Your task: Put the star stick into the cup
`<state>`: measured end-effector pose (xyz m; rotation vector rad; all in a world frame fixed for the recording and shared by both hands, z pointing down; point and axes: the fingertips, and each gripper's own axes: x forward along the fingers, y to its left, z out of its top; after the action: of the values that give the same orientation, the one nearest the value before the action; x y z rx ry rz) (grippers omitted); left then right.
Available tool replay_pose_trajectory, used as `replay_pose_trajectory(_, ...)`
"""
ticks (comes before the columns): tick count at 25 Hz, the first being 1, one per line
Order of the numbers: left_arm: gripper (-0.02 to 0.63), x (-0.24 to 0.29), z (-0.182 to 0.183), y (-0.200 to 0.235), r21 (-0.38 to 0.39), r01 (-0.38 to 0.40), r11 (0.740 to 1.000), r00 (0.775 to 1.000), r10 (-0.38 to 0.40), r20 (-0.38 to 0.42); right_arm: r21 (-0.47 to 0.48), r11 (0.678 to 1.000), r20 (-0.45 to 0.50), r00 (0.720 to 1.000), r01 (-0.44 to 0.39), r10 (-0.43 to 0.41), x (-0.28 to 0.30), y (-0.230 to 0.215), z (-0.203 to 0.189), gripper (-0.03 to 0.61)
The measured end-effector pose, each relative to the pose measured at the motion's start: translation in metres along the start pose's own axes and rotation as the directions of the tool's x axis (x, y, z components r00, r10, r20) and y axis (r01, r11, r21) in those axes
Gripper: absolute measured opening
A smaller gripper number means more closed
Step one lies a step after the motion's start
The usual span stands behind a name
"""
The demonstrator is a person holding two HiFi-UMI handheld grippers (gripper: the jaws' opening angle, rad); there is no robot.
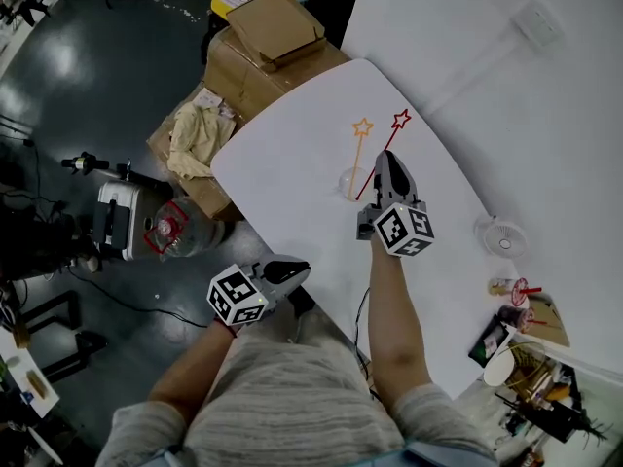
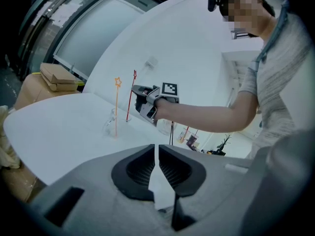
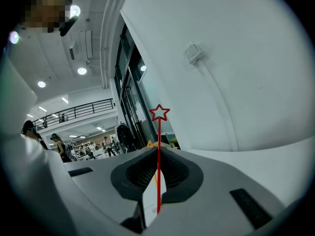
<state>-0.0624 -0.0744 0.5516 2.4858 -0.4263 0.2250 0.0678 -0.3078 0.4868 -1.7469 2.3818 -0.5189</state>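
Note:
A clear cup stands on the white table with an orange star stick upright in it. My right gripper hovers just right of the cup, shut on a red star stick that leans with its star up and away. The stick's lower end reaches down beside the cup; I cannot tell if it is inside. In the right gripper view the red star stick runs up between the jaws. My left gripper hangs off the table's near edge, shut and empty. The left gripper view shows the cup and both sticks.
Cardboard boxes are stacked past the table's far left edge, with a water jug on the floor. A small fan and drink cups sit at the table's right end. A white wall runs behind.

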Motion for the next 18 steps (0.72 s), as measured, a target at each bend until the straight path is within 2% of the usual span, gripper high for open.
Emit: replay_pose_trajectory(18, 0.02, 0.006, 0.002, 0.001, -0.004, 0.014, 1.0, 1.0, -0.014, 0.003, -0.078, 0.997, -0.12, 0.993, 0.009, -0.018, -0.01, -0.002, -0.042, 0.02)
